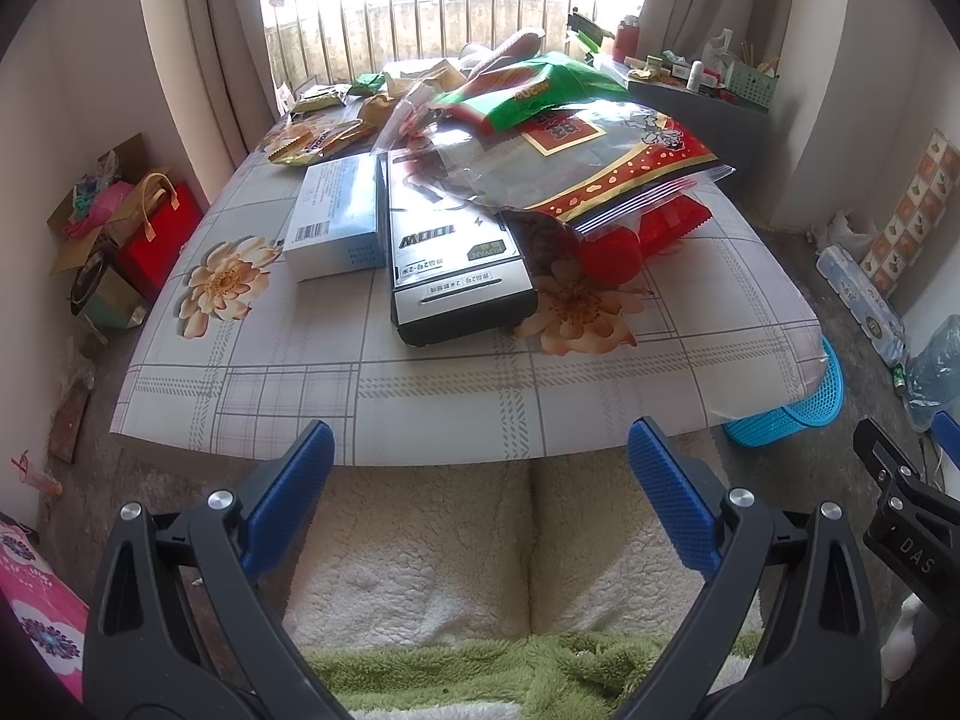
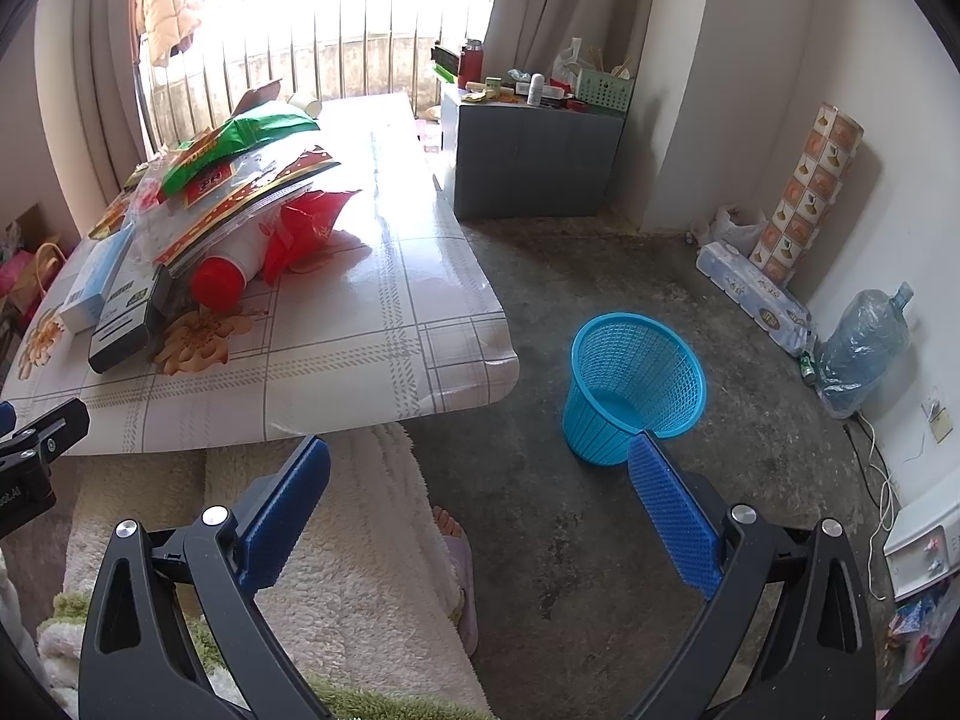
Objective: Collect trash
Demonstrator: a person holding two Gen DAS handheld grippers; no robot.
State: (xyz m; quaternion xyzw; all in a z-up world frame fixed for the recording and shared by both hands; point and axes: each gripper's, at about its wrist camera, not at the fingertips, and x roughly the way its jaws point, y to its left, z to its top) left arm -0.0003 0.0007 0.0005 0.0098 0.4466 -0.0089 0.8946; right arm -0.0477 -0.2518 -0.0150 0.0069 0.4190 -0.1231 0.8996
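Both grippers hang short of the table (image 1: 420, 396), jaws spread wide and empty. The left gripper (image 1: 480, 492) faces the trash heap at 12 o'clock: a black box (image 1: 456, 264), a pale box (image 1: 336, 216) touching its 9 o'clock side, and wrappers (image 1: 576, 144) piled over a red-capped bottle (image 1: 609, 252). The right gripper (image 2: 480, 504) points at bare floor; the blue basket (image 2: 636, 384) stands at 1 o'clock, off the table's corner.

"100W" on black box (image 1: 457, 252)
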